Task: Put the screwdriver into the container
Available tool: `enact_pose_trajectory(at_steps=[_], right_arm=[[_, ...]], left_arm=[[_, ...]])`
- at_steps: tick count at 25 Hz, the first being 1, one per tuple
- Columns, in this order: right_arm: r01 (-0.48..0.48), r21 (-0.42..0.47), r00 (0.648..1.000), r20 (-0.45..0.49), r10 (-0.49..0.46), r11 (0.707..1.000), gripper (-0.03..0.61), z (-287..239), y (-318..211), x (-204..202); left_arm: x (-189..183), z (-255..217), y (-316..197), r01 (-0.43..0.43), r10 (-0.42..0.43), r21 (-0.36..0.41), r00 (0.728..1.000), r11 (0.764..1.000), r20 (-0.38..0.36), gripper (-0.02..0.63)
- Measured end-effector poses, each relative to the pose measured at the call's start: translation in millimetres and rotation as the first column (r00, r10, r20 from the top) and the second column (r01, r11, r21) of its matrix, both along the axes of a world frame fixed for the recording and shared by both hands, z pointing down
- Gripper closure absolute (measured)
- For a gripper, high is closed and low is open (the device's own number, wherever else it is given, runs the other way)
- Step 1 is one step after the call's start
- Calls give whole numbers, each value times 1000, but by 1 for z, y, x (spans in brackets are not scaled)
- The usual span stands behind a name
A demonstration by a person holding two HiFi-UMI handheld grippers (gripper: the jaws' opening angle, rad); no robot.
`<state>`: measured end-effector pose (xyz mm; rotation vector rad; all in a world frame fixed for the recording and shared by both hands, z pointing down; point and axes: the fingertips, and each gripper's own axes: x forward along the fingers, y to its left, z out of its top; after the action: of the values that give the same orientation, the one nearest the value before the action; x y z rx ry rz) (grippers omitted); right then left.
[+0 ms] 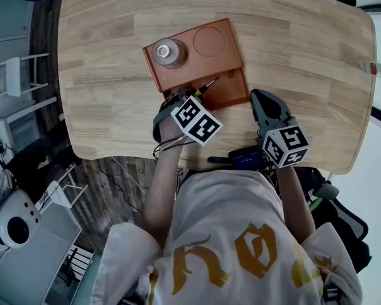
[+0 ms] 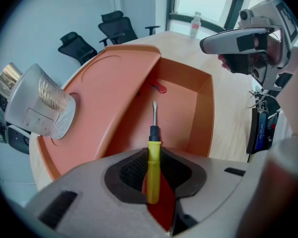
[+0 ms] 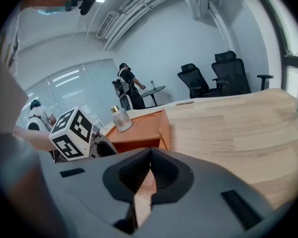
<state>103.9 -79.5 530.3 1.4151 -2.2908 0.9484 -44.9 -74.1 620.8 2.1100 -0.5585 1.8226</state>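
Observation:
My left gripper (image 2: pixel 153 170) is shut on a yellow-handled screwdriver (image 2: pixel 154 152), whose metal tip points into the deep compartment of the orange container (image 2: pixel 203 113). In the head view the screwdriver (image 1: pixel 205 86) hangs over that compartment at the near right corner of the container (image 1: pixel 197 62), with the left gripper (image 1: pixel 178 101) at its near edge. My right gripper (image 1: pixel 265 108) rests on the table just right of the container, shut with nothing between its jaws (image 3: pixel 150 180).
A glass jar with a gold lid (image 1: pixel 169 52) stands in the container's left round recess; it also shows as the jar (image 2: pixel 37 103) in the left gripper view. A small red item (image 2: pixel 160 88) lies in the deep compartment. A plastic bottle (image 1: pixel 374 68) lies at the table's right edge.

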Motion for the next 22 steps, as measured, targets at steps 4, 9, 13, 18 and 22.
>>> enact_pose_trajectory(at_steps=[4, 9, 13, 18, 22], right_arm=[[8, 2, 1000, -3, -8, 1000, 568, -1, 1, -3], [14, 7, 1000, -10, -14, 1000, 568, -1, 2, -4], [19, 16, 1000, -10, -19, 1000, 568, -4, 2, -6], [33, 37, 999, -22, -33, 999, 568, -13, 2, -10], [43, 66, 999, -35, -41, 997, 568, -25, 5, -14]], left_arm=[[-1, 0, 1, 2, -2, -13, 1000, 1000, -1, 538], [0, -2, 0, 15, -15, -5, 1000, 1000, -23, 538], [0, -5, -3, 51, -51, 4, 997, 999, -56, 534], [7, -17, -7, 107, -103, 18, 981, 994, -163, 523], [16, -39, -8, 197, -188, -2, 932, 980, -309, 523]])
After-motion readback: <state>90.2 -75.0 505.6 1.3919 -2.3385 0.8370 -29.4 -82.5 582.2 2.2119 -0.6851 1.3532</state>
